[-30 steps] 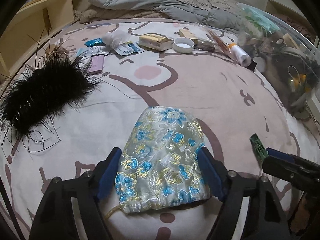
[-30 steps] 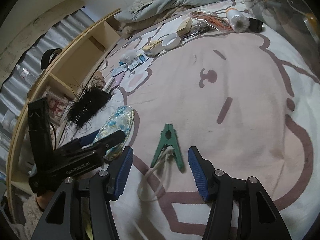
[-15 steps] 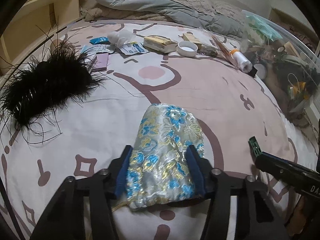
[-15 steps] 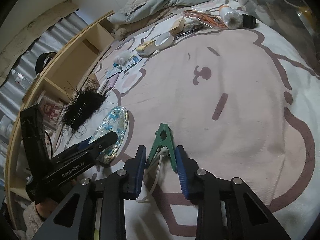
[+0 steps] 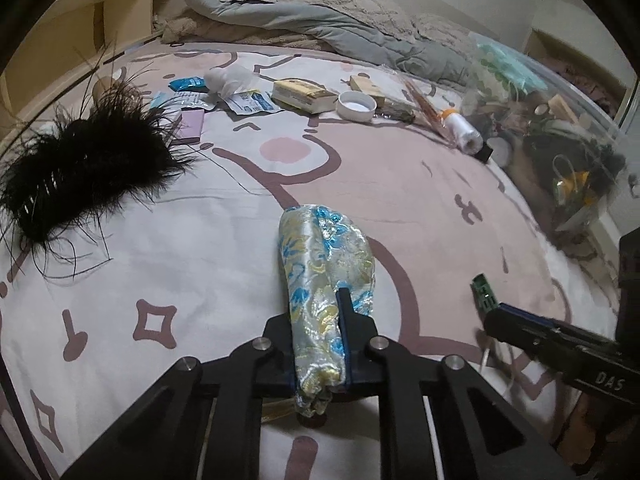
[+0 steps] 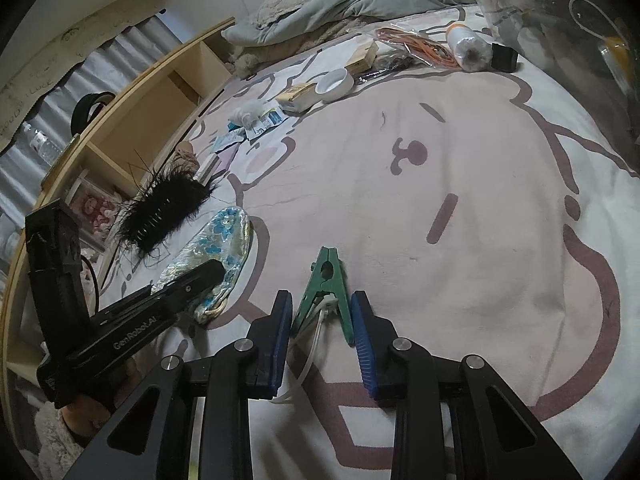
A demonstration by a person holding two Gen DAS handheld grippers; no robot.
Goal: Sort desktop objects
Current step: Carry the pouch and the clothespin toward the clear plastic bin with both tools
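Pink and white bedspread [image 5: 380, 168] with brown cartoon outlines, spread flat across a bed. Rumpled grey quilt [image 5: 320, 20] heaped along the far edge, pale wall behind it. Wooden cubby shelf [image 6: 132, 120] on the left side of the bed, a water bottle [image 6: 40, 142] standing on top, grey curtain behind. Clear plastic bin [image 5: 560, 128] full of odds and ends at the right edge.

Left gripper [image 5: 320, 340] clamped on the brocade pouch [image 5: 326, 264], squeezing it into a narrow fold; pouch's far end resting on the bedspread. Right gripper [image 6: 320, 340] with jaws close on either side of the green clip [image 6: 326, 288], blue pads [image 6: 280, 340] just beside its handles; contact hard to judge, so cannot tell whether gripped. White cord [image 6: 312, 352] trailing from the clip between the jaws.

Black feather piece [image 5: 80, 168] lying left of the pouch. Farther back, a scatter: white cap [image 5: 356, 106], small box [image 5: 304, 96], white thread spool [image 5: 464, 132], blue packets [image 5: 252, 102].
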